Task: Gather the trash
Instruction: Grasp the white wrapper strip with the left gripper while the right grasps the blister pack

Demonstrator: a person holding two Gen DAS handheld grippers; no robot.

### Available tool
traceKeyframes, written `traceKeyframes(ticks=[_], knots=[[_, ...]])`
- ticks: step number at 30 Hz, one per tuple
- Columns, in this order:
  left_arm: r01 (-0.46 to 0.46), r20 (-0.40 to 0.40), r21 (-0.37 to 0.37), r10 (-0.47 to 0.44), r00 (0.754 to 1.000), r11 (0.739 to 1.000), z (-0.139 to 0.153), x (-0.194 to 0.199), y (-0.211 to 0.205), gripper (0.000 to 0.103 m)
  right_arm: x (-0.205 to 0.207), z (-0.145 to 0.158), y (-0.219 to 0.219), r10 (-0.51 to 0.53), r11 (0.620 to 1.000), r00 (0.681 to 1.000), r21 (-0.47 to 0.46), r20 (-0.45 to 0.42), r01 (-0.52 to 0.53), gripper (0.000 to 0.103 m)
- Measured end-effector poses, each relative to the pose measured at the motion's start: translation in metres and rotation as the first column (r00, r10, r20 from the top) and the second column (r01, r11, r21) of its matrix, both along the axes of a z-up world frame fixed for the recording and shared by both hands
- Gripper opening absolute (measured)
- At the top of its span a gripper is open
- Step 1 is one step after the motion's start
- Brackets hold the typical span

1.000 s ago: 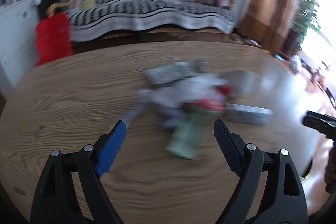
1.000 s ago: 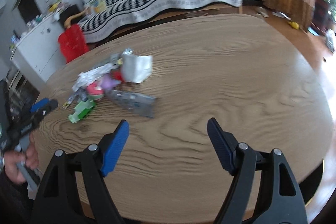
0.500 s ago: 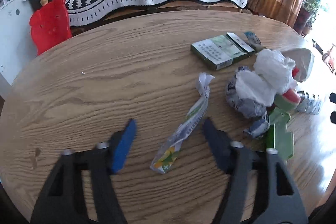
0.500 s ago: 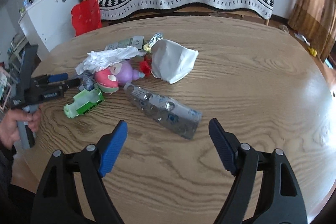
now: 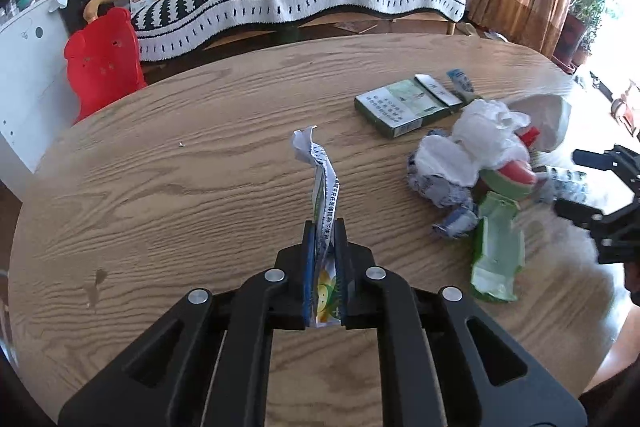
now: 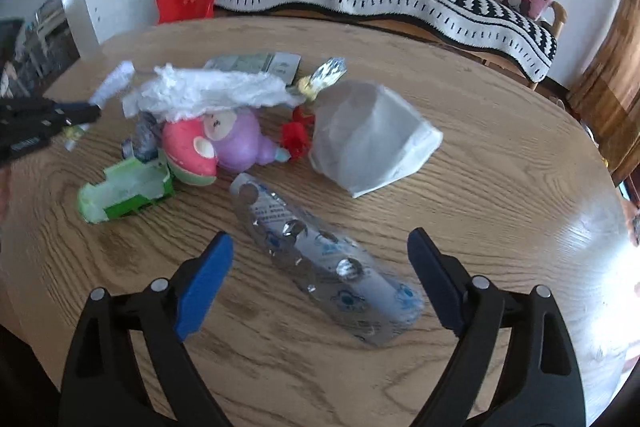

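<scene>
Your left gripper (image 5: pixel 325 227) has its jaws pinched tight on the crumpled snack wrapper (image 5: pixel 323 183), which stands up out of the grip above the middle of the wooden table (image 5: pixel 192 163), so the step in hand looks like the first pick of the clean-up, with the carry to a bin yet to come (no bin shows in either view, so I cannot say where it goes). Your right gripper (image 6: pixel 318 263) is spread wide and holds nothing; the clear plastic blister sheet (image 6: pixel 320 255) lies flat between its fingers toward the near edge of the table. Behind it sits the rest of the pile: a green carton (image 6: pixel 124 193), a pink and purple plush toy (image 6: pixel 216 143), a white paper bag (image 6: pixel 372 143), torn white tissue (image 6: pixel 208 91) draped over the toy, and a flat green box (image 5: pixel 400 107) nearer the far edge. Next, I judge, you should lower the right gripper so one finger slides under the thin sheet before you close, since it lies flush on the wood and could slip.
</scene>
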State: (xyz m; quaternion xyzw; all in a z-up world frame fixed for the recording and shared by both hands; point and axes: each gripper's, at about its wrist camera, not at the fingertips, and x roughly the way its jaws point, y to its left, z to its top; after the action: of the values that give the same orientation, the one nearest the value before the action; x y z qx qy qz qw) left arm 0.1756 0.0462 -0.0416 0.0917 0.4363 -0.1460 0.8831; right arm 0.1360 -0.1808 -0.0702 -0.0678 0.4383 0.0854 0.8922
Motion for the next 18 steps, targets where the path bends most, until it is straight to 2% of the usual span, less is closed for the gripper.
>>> traceKeyframes(ticks=[1,3,6,12,18], knots=[[0.004,0.001,0.000,-0.004,1.000,1.000,0.002,-0.003,-0.001,0.008,0.000,-0.003,0.003,0.007,1.000,1.000,-0.015,-0.007,-0.007,0.077],[0.007,0.001,0.000,-0.007,1.000,1.000,0.003,-0.008,-0.002,0.008,-0.003,-0.005,0.010,0.021,0.999,1.000,-0.047,-0.009,-0.022,0.050],[0.014,-0.004,-0.004,-0.014,1.000,1.000,0.008,-0.014,-0.005,0.008,-0.009,-0.002,0.016,0.044,0.998,0.999,-0.052,-0.006,-0.044,0.035],[0.019,0.005,-0.031,-0.019,1.000,0.999,0.026,-0.037,-0.022,0.008,-0.037,0.017,0.015,0.066,0.998,0.998,-0.026,0.020,-0.065,0.030],[0.062,0.033,-0.090,-0.059,0.998,0.994,0.050,-0.066,-0.061,0.008,-0.086,0.053,-0.020,0.018,0.997,0.997,0.071,0.069,-0.023,0.030]])
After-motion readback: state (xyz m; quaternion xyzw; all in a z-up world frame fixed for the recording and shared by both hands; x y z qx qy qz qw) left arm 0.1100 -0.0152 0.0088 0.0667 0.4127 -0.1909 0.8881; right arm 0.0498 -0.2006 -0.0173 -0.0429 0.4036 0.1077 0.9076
